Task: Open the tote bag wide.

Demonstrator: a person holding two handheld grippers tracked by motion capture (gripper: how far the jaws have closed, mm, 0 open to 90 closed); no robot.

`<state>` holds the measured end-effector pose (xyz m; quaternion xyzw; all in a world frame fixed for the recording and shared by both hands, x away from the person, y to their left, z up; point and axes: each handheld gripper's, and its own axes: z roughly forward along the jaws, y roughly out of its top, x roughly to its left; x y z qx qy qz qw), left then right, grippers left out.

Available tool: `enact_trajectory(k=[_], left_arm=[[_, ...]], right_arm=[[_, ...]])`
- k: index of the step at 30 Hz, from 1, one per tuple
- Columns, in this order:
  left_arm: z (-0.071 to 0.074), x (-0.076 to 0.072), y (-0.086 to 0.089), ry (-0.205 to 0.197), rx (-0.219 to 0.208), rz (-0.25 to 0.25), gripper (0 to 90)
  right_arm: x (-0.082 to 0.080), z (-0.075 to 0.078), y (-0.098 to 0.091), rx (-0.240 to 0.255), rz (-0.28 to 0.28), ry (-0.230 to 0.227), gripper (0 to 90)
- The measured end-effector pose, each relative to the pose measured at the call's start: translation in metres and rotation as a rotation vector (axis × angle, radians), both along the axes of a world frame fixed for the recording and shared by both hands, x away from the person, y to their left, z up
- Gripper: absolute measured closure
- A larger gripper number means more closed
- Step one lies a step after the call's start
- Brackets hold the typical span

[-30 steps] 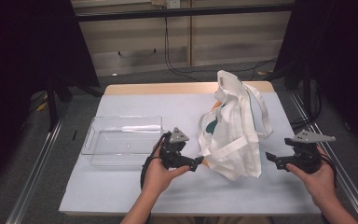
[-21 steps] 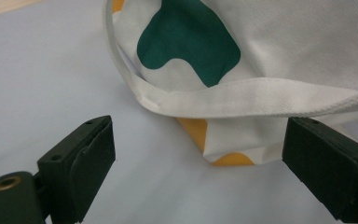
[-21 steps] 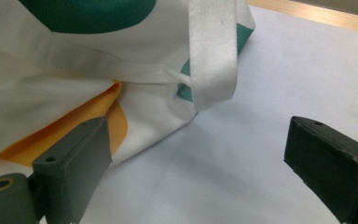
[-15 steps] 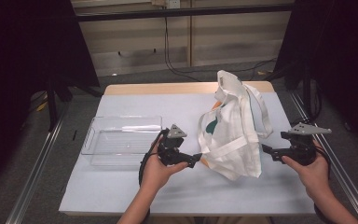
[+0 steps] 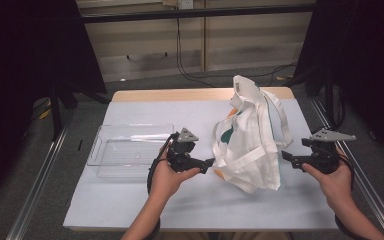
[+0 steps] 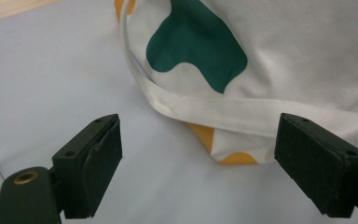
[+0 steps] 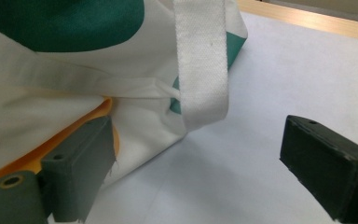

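White cloth marks the thing we work on: a tote bag (image 5: 250,140) with green and orange patches, slumped on the pale sheet covering the table (image 5: 130,210), right of the middle. From the high view we see the left gripper (image 5: 211,164) held low with its tips just beside the bag's left lower edge, and the right gripper (image 5: 285,156) near the bag's right side — both point inward at it. A clear plastic tray (image 5: 130,150) lies to the left, behind the left hand (image 5: 167,176).

Along the left gripper view, our jaws stand wide apart, having just been closing a little, and nothing is pressed between them. The bag (image 6: 270,60) lies just ahead, and one of its straps (image 6: 242,114) crosses in front of the gap.

Through the right gripper view, our jaws are likewise apart after closing slightly. The left jaw sits right against the bag's (image 7: 51,98) lower edge — whether it touches, we cannot tell — and a strap (image 7: 200,60) hangs down ahead of the gap, ungripped.
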<state>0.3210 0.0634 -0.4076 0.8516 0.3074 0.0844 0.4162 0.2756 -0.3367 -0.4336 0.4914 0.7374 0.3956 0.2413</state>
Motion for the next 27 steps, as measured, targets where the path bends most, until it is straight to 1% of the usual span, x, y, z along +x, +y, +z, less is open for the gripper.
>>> enact_trajectory(k=[1,2,3,4,5,6,8,9,10,12,13,14,16,17,18,19,20,22,23,24,25,26,27], left_arm=[[0.000,0.002,-0.001,-0.001,-0.008,0.007,14.9],[0.000,0.004,-0.002,-0.008,-0.006,0.011,14.9],[0.001,0.007,-0.002,-0.006,-0.001,0.017,14.9],[0.000,0.010,-0.003,-0.001,-0.013,0.025,15.6],[0.000,0.012,-0.005,0.000,-0.020,0.034,16.0],[0.000,0.017,-0.007,-0.002,-0.010,0.035,16.2],[0.000,0.019,-0.009,-0.007,-0.014,0.035,17.0],[0.001,0.021,-0.010,-0.009,-0.009,0.039,17.8],[0.002,0.025,-0.012,-0.022,-0.007,0.046,19.2],[0.002,0.027,-0.013,-0.029,0.001,0.055,20.9],[0.001,0.029,-0.014,-0.032,-0.006,0.062,20.9],[0.001,0.032,-0.015,-0.031,-0.007,0.060,21.9],[0.000,0.037,-0.020,-0.043,-0.003,0.061,22.4],[0.000,0.037,-0.020,-0.043,-0.003,0.061,22.4],[0.000,0.039,-0.022,-0.042,0.006,0.062,22.4],[0.000,0.041,-0.023,-0.047,-0.001,0.068,22.6],[0.000,0.044,-0.024,-0.046,-0.005,0.069,23.5],[0.000,0.048,-0.027,-0.058,-0.013,0.073,27.7],[0.001,0.051,-0.030,-0.061,0.002,0.063,28.6],[0.001,0.051,-0.030,-0.061,0.002,0.063,29.3],[0.001,0.054,-0.032,-0.066,-0.004,0.060,29.3],[0.001,0.056,-0.034,-0.052,-0.013,0.060,30.1],[0.001,0.057,-0.037,-0.052,-0.027,0.061,30.1]], right_arm=[[0.000,0.000,0.000,0.000,0.000,0.000,11.2],[0.001,0.000,0.000,-0.002,-0.001,0.001,11.3],[0.002,0.000,-0.001,-0.001,-0.003,-0.002,11.4],[0.004,0.001,-0.001,-0.009,-0.006,-0.004,12.7],[0.005,0.001,-0.001,-0.005,-0.008,-0.001,13.2],[0.006,0.001,-0.002,-0.003,-0.005,-0.006,14.2],[0.007,0.002,-0.002,-0.006,-0.006,-0.008,14.7],[0.008,0.002,-0.002,-0.010,-0.011,-0.010,14.9],[0.011,0.002,-0.002,-0.002,-0.013,-0.010,16.2],[0.013,0.002,-0.002,-0.003,-0.017,-0.008,17.1],[0.013,0.002,-0.002,-0.003,-0.017,-0.008,17.1],[0.014,0.001,-0.002,-0.003,-0.017,-0.009,18.1],[0.017,0.001,-0.001,0.003,-0.021,-0.005,19.5],[0.017,0.001,-0.001,0.003,-0.021,-0.005,19.5],[0.019,0.001,-0.001,0.005,-0.023,-0.008,20.9],[0.020,0.001,0.000,0.006,-0.021,-0.009,22.6],[0.021,0.001,0.000,0.007,-0.023,-0.008,23.5],[0.025,0.001,0.001,0.002,-0.021,-0.010,27.0],[0.026,0.001,0.001,0.000,-0.020,-0.010,27.4],[0.027,0.001,0.001,-0.002,-0.021,-0.011,28.0],[0.027,0.001,0.001,-0.002,-0.021,-0.011,28.0],[0.029,0.002,0.001,-0.004,-0.022,-0.014,30.3],[0.029,0.002,0.001,-0.004,-0.022,-0.014,30.3]])
